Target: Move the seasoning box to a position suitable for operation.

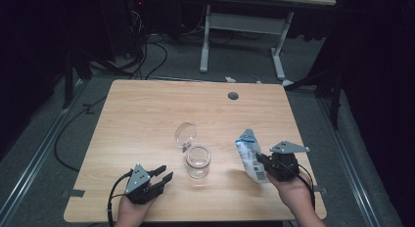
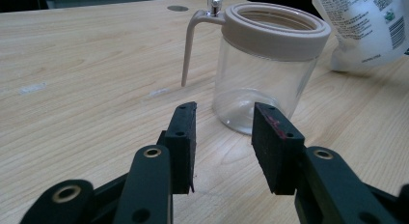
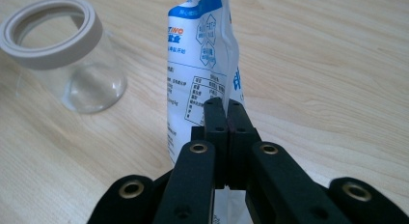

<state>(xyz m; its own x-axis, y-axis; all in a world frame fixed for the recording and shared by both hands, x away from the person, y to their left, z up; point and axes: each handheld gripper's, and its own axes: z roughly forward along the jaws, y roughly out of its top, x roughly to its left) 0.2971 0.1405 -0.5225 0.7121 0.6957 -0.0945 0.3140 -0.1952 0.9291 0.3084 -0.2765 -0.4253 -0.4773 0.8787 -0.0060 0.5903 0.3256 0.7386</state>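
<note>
A clear glass jar (image 1: 198,161) (image 2: 263,64) (image 3: 67,60) with a beige rim stands mid-table, its round lid (image 1: 186,134) hinged up behind it. To its right a white and blue pouch (image 1: 251,156) (image 3: 202,74) stands upright, pinched at its edge by my right gripper (image 1: 262,162) (image 3: 225,113), which is shut on it. My left gripper (image 1: 164,174) (image 2: 224,142) rests low at the jar's near left, jaws apart and empty, pointing at the jar's base. The pouch's corner (image 2: 361,28) shows behind the jar in the left gripper view.
The wooden table (image 1: 147,109) has a round grey cable hole (image 1: 233,95) near its far edge. Beyond it stand a white desk frame (image 1: 242,36) and cables on the floor (image 1: 147,56). Bare tabletop lies to the left and behind the jar.
</note>
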